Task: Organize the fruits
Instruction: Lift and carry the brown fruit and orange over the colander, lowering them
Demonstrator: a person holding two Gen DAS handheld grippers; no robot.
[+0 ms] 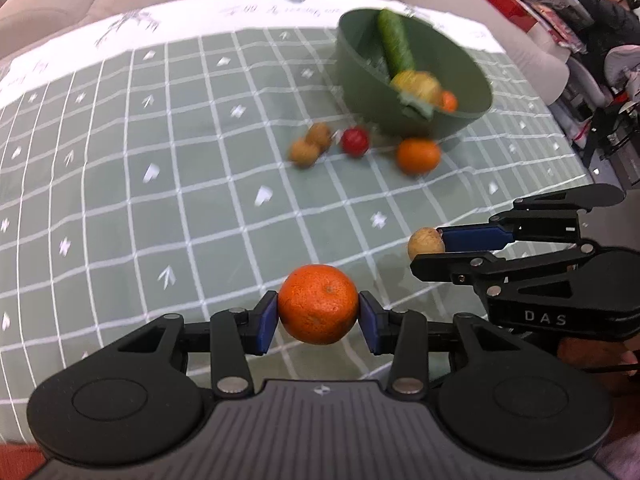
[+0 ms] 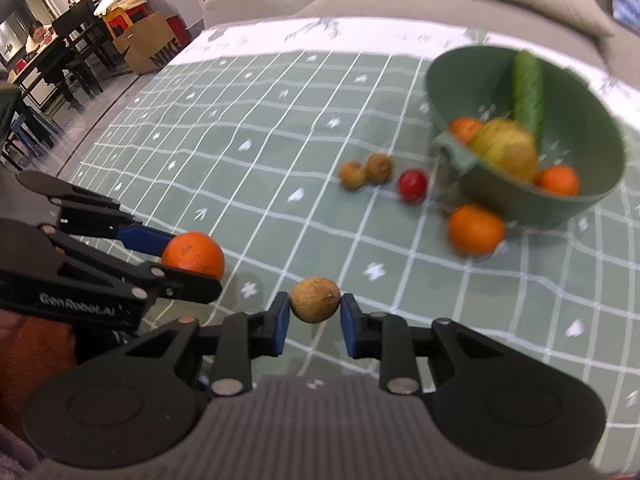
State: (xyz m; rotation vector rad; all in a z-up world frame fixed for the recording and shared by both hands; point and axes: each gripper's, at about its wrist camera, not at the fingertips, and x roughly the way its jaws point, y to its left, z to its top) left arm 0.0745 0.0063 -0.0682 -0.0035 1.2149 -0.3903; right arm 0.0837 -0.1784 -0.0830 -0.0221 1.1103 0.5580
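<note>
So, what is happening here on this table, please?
A person is sorting fruit with two hand-held tools. The left tool grips an orange mandarin, and the right tool grips a small brown fruit; both are held above the checked tablecloth. A green bowl already holds a cucumber and other fruit. Two brown fruits, a red one and another mandarin lie beside it.

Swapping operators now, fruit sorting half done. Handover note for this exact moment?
Left gripper: shut on a mandarin, lifted off the tablecloth.
Right gripper: shut on a small brown fruit, also lifted.
Green bowl: holds a cucumber, a yellow fruit and two mandarins.
Still on the cloth beside the bowl: one mandarin, a red fruit, two brown fruits.
Left to do: probably bowl both held fruits, then those four.
</note>
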